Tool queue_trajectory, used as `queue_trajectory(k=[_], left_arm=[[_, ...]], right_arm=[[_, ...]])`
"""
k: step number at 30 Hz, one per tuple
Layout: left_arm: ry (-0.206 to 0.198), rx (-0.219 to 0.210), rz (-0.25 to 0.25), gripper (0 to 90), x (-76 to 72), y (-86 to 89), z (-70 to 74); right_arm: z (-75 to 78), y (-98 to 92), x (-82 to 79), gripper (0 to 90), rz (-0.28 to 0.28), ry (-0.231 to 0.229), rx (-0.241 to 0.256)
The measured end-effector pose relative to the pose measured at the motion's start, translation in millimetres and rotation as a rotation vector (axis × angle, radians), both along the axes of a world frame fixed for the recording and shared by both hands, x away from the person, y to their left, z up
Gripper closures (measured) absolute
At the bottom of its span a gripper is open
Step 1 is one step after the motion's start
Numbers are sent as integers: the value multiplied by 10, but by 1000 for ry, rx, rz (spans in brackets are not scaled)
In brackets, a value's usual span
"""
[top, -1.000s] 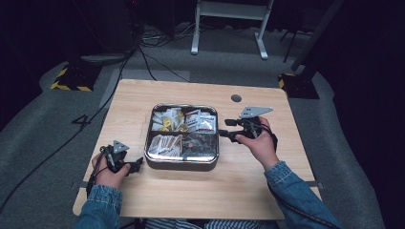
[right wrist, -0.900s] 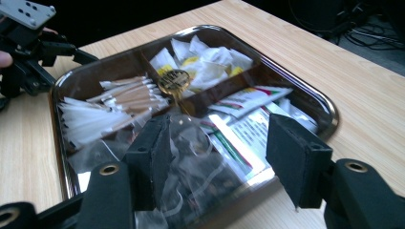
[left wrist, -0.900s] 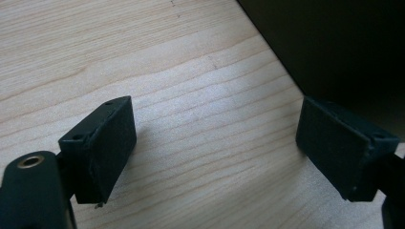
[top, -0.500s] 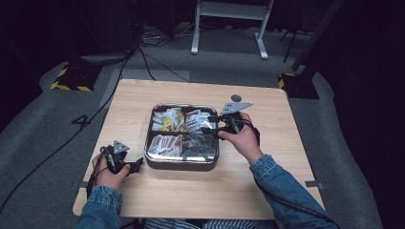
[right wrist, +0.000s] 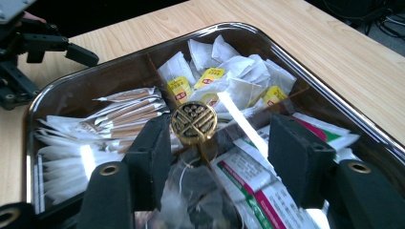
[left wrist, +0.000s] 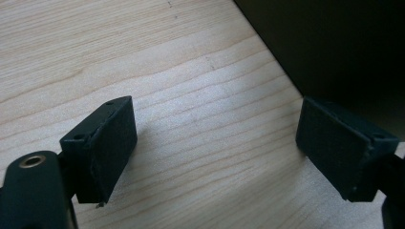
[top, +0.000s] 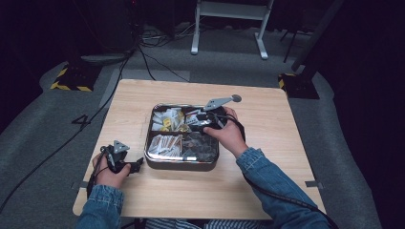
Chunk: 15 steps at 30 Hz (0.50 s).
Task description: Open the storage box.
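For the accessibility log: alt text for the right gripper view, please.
The right gripper hangs open over a divided metal tray, its jaws flanking the tray's round brass knob. Tea bags and paper sachets fill the compartments.

Left hand [top: 111,171]: we rest it on the table [top: 267,119], just off the tray's [top: 157,165] near-left corner.
Left gripper [left wrist: 215,143]: our jaws spread wide, nothing between them, low over the wood beside the tray.
Right forearm: we reach in from the tray's near-right side.
Right gripper [right wrist: 219,143]: our jaws parted, above the tray's middle.
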State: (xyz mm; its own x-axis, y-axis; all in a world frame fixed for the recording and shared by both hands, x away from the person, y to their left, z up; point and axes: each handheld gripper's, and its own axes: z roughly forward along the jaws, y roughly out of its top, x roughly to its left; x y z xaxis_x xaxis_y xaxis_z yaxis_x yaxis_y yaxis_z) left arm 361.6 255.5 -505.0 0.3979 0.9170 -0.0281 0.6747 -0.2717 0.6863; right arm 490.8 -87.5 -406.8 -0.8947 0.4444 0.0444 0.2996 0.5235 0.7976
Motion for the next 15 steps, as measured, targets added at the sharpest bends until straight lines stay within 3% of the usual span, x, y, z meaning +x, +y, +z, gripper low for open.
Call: queue_trajectory(k=[6,10,15], left_arm=[[0,0,0,142,0,0,0],[0,0,0,141,0,0,0],[0,0,0,142,0,-1,0]], right_arm=[[-95,194,66,377,16,12,26],[-218,331,97,384,26,34,-7],[-286,396,101,424,28,44,-8]])
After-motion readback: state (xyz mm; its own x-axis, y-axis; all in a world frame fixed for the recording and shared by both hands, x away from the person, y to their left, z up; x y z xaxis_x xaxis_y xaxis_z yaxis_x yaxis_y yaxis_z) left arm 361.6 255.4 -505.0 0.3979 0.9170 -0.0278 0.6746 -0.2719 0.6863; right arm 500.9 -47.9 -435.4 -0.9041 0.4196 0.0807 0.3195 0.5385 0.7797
